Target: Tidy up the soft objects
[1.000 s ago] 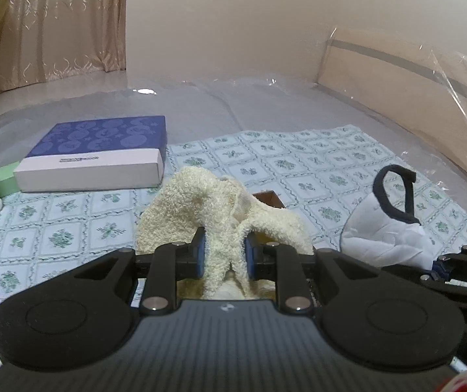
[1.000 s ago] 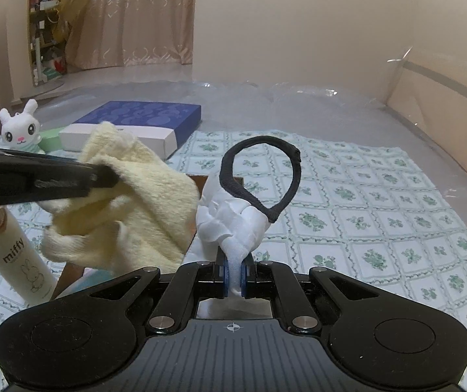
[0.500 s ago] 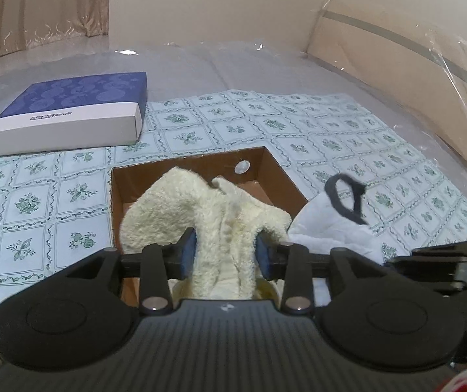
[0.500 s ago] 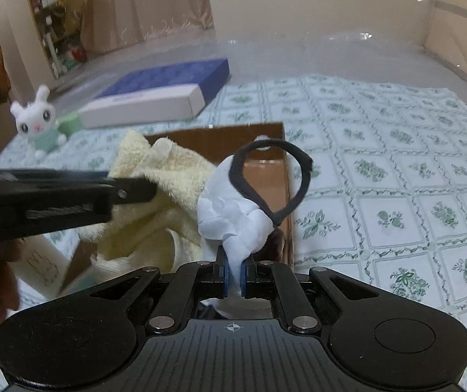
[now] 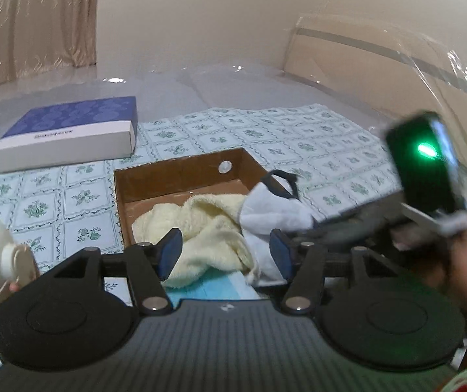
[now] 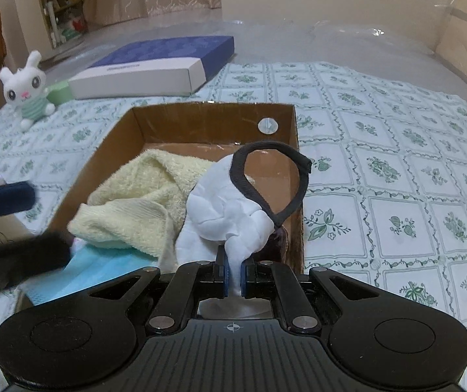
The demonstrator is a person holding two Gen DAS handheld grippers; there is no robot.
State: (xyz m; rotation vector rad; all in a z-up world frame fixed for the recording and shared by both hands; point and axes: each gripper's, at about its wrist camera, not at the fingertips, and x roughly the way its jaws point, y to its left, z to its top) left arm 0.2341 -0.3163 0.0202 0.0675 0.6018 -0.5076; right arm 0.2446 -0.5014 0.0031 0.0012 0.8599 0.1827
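A bed under a flower-patterned sheet [image 6: 396,170] carries everything; clear plastic covers its far end, with curtains and a beige wall beyond. A blue box [image 6: 155,62] and a toy rabbit [image 6: 26,93] sit near the sheet's far left corner. In the middle stands the cardboard box [image 6: 201,121], already holding a yellow towel [image 5: 201,225] and a blue mask [image 6: 70,271]. The left gripper [image 5: 223,254] is spreading its fingers, the towel lying loose between them. The right gripper [image 6: 232,276] pinches a white sock [image 6: 227,215] over the box's right side, not yet let go. The rabbit seems still left to put away
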